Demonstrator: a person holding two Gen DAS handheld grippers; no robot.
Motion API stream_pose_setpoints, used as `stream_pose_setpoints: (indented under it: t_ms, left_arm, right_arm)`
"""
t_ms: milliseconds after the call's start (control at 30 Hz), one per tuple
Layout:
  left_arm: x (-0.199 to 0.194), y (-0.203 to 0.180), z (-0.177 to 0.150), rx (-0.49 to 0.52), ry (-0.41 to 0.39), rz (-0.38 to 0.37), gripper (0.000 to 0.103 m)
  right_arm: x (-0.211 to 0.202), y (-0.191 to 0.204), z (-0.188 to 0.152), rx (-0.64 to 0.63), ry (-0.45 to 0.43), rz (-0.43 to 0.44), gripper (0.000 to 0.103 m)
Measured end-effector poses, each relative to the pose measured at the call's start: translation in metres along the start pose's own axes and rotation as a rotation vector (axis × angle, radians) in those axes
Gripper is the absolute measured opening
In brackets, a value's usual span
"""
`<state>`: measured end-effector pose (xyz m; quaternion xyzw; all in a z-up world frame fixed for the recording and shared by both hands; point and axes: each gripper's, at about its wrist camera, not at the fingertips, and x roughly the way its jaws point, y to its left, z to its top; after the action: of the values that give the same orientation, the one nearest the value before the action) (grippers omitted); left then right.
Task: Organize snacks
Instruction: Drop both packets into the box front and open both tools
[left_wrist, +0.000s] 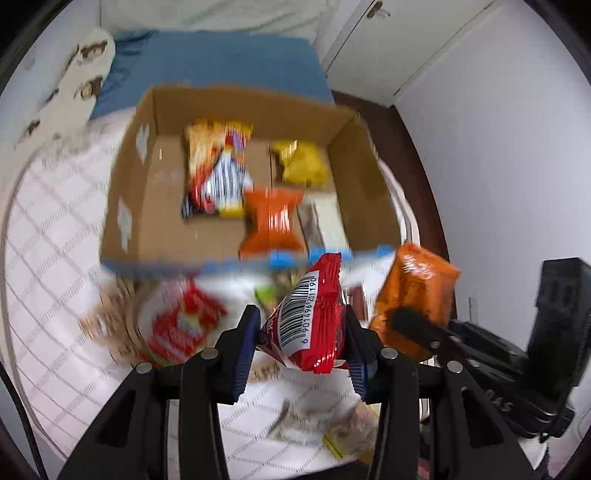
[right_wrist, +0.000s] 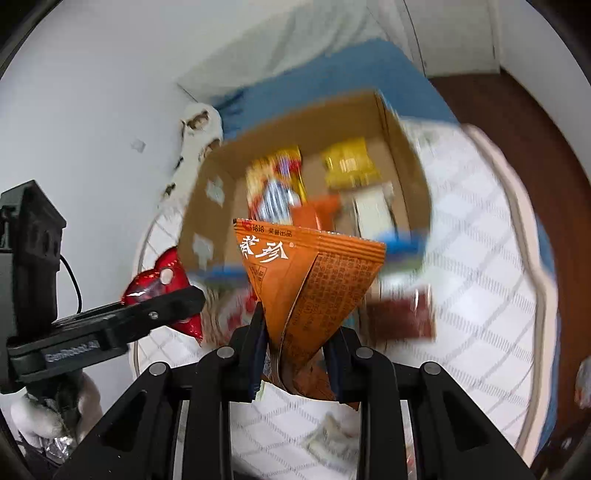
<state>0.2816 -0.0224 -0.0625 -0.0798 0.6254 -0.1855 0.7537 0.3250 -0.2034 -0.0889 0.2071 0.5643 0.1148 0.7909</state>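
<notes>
**Both grippers loaded, heading for the box**

Left gripper (left_wrist: 301, 339) is clamped on a red snack packet (left_wrist: 308, 317), barcode side up, pinched low so the top stands free for dropping. Right gripper (right_wrist: 295, 350) pinches an orange snack packet (right_wrist: 308, 280) by its bottom, folded into a cone. Both are held above the quilted bedspread (left_wrist: 55, 258), where loose snacks (left_wrist: 177, 325) lie blurred. Beyond, the open cardboard box (left_wrist: 147, 206) holds yellow, orange and striped packets, likely the sorting target. A blue pillow (left_wrist: 221, 62) lies farthest.
</notes>
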Motion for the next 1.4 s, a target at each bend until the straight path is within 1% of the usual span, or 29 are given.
stream_pose_setpoints:
  t_ms: [67,133,200,233,300,400,500,533,667,733,800,833,867,900,933,967,1067,1200,1300,1400]
  left_arm:
    - [-0.007,0.003,0.02,0.014,-0.017,0.036,0.041]
    - [0.0,0.008,0.041,0.022,-0.013,0.068,0.041]
    - [0.009,0.016,0.056,0.023,-0.007,0.112,0.041]
    - [0.013,0.021,0.062,0.022,0.0,0.129,0.041]
    - [0.025,0.037,0.077,0.006,0.028,0.169,0.041]
    - [0.051,0.059,0.091,-0.016,0.089,0.215,0.041]
    - [0.072,0.081,0.1,-0.06,0.148,0.228,0.041]
    - [0.079,0.088,0.101,-0.075,0.17,0.234,0.041]
    - [0.092,0.108,0.101,-0.132,0.222,0.238,0.042]
    - [0.095,0.116,0.099,-0.171,0.246,0.211,0.042]
    - [0.1,0.123,0.099,-0.179,0.26,0.218,0.047]
    - [0.104,0.129,0.099,-0.202,0.278,0.204,0.056]
    - [0.106,0.131,0.098,-0.213,0.288,0.179,0.069]
    - [0.11,0.133,0.097,-0.214,0.299,0.153,0.077]
    - [0.111,0.134,0.097,-0.209,0.303,0.17,0.08]
    - [0.111,0.134,0.097,-0.201,0.301,0.176,0.083]
    - [0.109,0.13,0.097,-0.171,0.279,0.205,0.085]
    - [0.107,0.126,0.098,-0.156,0.254,0.252,0.085]
    - [0.104,0.122,0.1,-0.137,0.229,0.29,0.085]
    - [0.098,0.117,0.1,-0.128,0.202,0.3,0.085]
  right_arm:
    - [0.0,0.008,0.029,-0.03,-0.033,-0.034,0.029]
    - [0.004,0.013,0.053,-0.056,-0.049,-0.077,0.029]
    - [0.014,0.012,0.076,-0.069,-0.038,-0.105,0.029]
    - [0.027,0.017,0.086,-0.071,-0.034,-0.112,0.029]
    - [0.038,0.018,0.1,-0.081,-0.02,-0.127,0.029]
    - [0.064,0.021,0.112,-0.058,0.035,-0.097,0.029]
    - [0.101,0.025,0.121,-0.016,0.093,-0.052,0.029]
    - [0.112,0.026,0.118,-0.007,0.107,-0.041,0.029]
    - [0.151,0.029,0.114,0.053,0.173,0.02,0.029]
    - [0.164,0.031,0.111,0.071,0.208,0.05,0.029]
    - [0.184,0.031,0.108,0.092,0.276,0.101,0.031]
    - [0.191,0.032,0.106,0.105,0.309,0.115,0.033]
    - [0.201,0.029,0.104,0.121,0.355,0.13,0.045]
    - [0.207,0.028,0.102,0.124,0.377,0.125,0.056]
    - [0.211,0.025,0.101,0.122,0.38,0.091,0.071]
    - [0.213,0.023,0.101,0.108,0.373,0.064,0.081]
    - [0.214,0.022,0.1,0.067,0.37,0.012,0.082]
    - [0.208,0.029,0.1,-0.047,0.325,-0.129,0.082]
    - [0.203,0.022,0.101,-0.059,0.315,-0.176,0.082]
    - [0.194,0.013,0.101,-0.048,0.298,-0.225,0.082]
